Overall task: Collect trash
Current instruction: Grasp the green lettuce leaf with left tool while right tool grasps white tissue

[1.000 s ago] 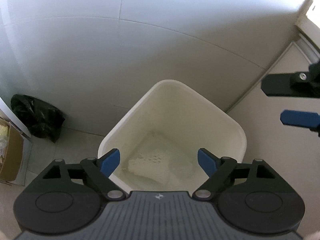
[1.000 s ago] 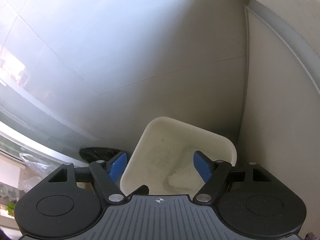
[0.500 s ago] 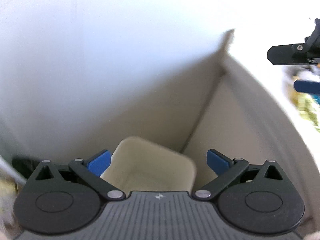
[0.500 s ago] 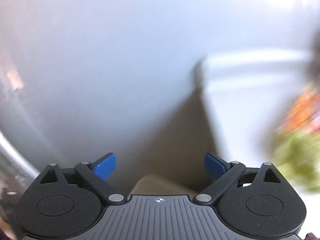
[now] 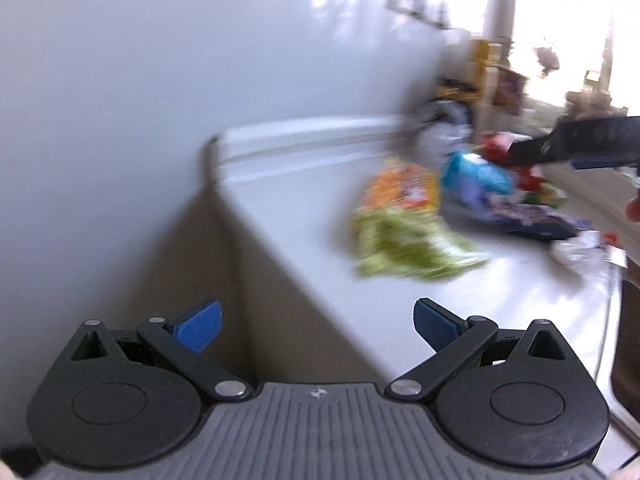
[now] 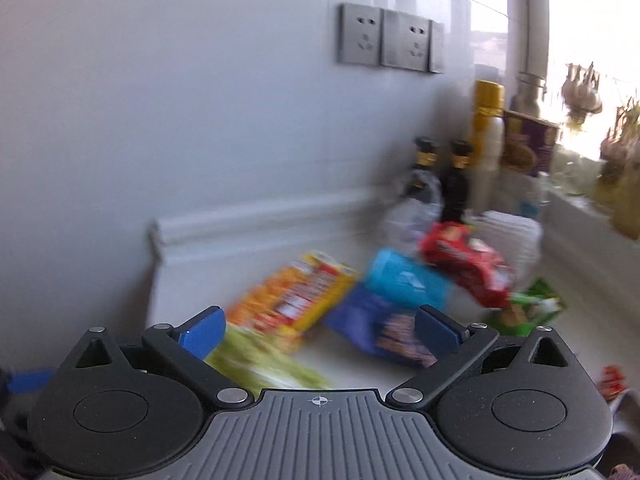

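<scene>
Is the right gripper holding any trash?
No. The right gripper is open and empty; the wrappers lie beyond it on the counter.

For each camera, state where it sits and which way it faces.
Left wrist: rides the left gripper, facing the counter edge and wall; own open jaws show, the right gripper at right.
Right wrist: rides the right gripper, facing the wrappers and wall sockets; own open jaws show.
Shared: the orange wrapper, blue wrapper, counter.

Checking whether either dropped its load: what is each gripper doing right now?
Left gripper: open, nothing between the pads; jaws have just been opening.
Right gripper: open, empty; jaws have just been opening.
</scene>
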The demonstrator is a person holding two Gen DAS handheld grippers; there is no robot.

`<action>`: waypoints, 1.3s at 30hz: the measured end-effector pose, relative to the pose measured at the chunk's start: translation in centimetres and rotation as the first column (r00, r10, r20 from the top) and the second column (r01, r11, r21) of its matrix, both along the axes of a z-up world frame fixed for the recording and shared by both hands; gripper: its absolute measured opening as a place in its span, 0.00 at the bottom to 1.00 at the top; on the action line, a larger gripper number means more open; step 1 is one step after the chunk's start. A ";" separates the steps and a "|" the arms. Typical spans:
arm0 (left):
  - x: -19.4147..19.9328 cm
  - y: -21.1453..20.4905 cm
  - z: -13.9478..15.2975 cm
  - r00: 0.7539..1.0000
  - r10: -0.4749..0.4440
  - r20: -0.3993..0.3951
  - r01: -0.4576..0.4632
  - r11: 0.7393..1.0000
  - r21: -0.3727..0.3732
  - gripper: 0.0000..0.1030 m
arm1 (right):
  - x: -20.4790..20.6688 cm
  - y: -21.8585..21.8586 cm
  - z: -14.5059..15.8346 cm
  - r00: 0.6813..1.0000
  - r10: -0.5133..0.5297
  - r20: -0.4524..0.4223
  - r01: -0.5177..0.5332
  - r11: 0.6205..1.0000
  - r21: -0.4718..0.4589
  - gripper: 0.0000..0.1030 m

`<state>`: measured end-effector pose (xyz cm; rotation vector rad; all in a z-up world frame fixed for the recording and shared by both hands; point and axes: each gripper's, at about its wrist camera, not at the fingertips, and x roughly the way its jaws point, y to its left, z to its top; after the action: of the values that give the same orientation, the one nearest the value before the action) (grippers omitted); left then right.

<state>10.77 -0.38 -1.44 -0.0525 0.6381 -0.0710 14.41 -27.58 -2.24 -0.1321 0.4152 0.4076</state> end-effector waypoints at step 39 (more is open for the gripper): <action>4.8 -6.8 -0.6 0.996 -0.092 0.001 0.092 0.995 -0.038 0.00 | 5.2 -8.5 -5.3 0.982 -0.114 -0.154 0.109 0.993 -0.042 0.10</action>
<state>15.61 -7.14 -2.01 -0.0598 0.6396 -0.1719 19.61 -36.08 -7.52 -0.1091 0.5810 0.3019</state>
